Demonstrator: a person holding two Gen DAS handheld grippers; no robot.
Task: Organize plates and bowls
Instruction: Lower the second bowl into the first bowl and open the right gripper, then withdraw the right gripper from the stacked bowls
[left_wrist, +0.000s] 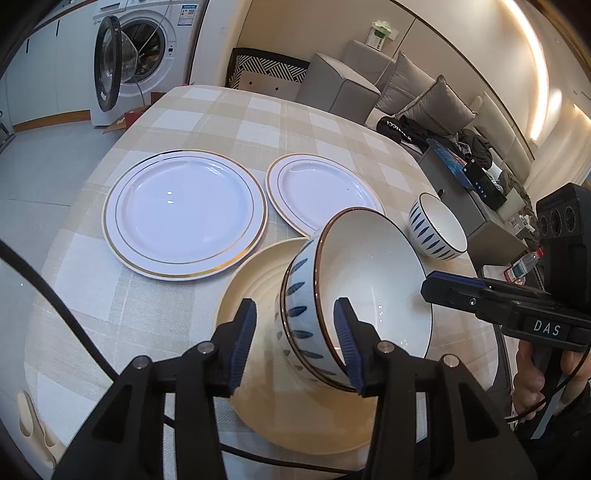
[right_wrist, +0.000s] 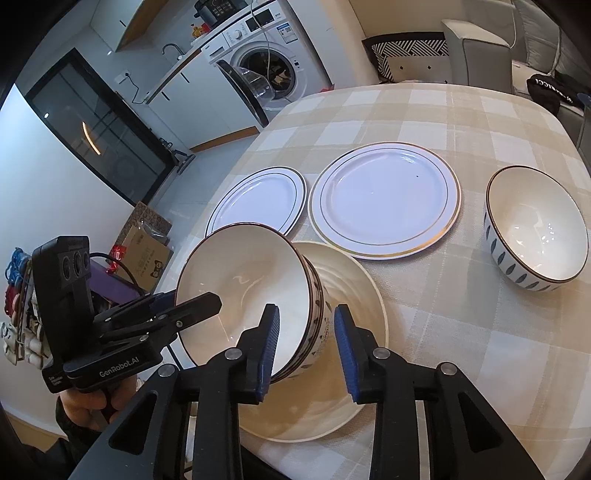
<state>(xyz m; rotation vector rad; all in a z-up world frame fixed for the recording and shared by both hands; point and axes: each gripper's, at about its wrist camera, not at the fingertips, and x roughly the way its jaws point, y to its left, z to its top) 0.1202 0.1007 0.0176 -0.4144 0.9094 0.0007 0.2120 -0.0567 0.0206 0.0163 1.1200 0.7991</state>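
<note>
- The worktop (left_wrist: 207, 110) is covered with a beige and white checked cloth and carries three plates and the bowls.
- A cream plate (left_wrist: 255, 280) lies at the near edge of the worktop; on it stand two nested bowls (left_wrist: 354, 280) with blue leaf marks and dark rims, tilted on the plate.
- In the left wrist view the left gripper (left_wrist: 295, 345) straddles the near wall of the nested bowls: one blue pad is outside the wall, the other inside the cavity. The gap between the pads is narrow but wider than the wall, so the wall sits between the pads with space at the outer pad.
- In the right wrist view the right gripper (right_wrist: 306, 354) straddles the opposite wall of the same bowls in the same way, with its pads narrowly parted; a gap shows between the outer pad and the bowl wall.
- From the left wrist view, a large gold-rimmed plate (left_wrist: 184, 214) lies at about 10 o'clock from the nested bowls, and a second gold-rimmed plate (left_wrist: 321, 192) at about 12 o'clock, the two just beside each other.
- A single bowl (left_wrist: 437, 227) with the same blue pattern stands upright at about 2 o'clock, apart from the plates.
- A washing machine (left_wrist: 144, 48) with its door open stands beyond the worktop, and a grey sofa (left_wrist: 417, 85) with cushions is at the far right.
- A hand (left_wrist: 535, 376) holds the right gripper's handle.
</note>
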